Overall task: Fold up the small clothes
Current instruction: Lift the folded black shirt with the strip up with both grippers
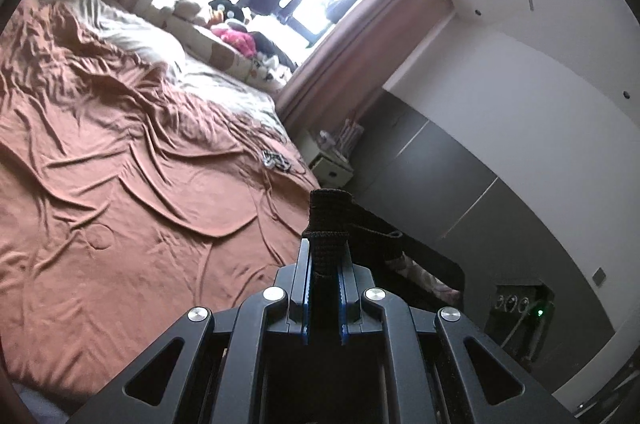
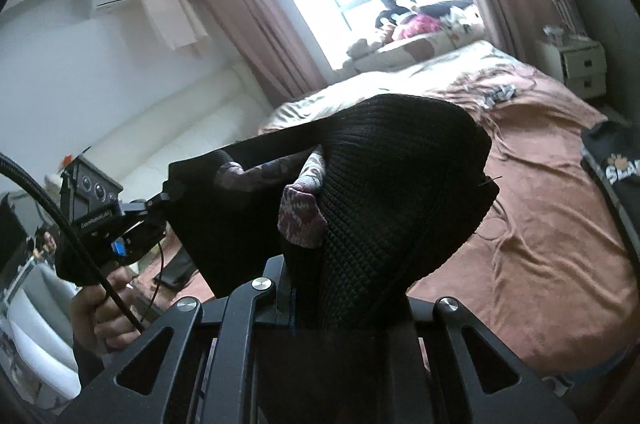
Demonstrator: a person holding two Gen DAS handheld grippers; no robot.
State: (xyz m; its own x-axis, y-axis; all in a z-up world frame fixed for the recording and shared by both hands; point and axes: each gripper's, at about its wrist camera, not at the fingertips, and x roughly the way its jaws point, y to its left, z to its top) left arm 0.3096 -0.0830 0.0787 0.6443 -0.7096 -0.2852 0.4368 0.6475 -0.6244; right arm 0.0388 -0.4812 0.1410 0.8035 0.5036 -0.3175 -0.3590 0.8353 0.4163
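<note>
The 2 black two-finger grippers, left gripper (image 1: pixel 323 258) and right gripper (image 2: pixel 308 288), each pinch an edge of the black ribbed knit garment (image 2: pixel 400 176), holding it stretched above the rumpled rust-brown bedspread (image 1: pixel 132 192), probably to lay it flat for folding.

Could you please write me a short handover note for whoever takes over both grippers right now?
Left gripper: shut on one edge of the black knit garment.
Right gripper: shut on the other end; the garment hangs stretched between the two, lifted above the bed.
A patterned lining shows inside the garment.
Done: picked up, held at both ends.
Left: lay it on the brown sheet, fold it, release.
</note>
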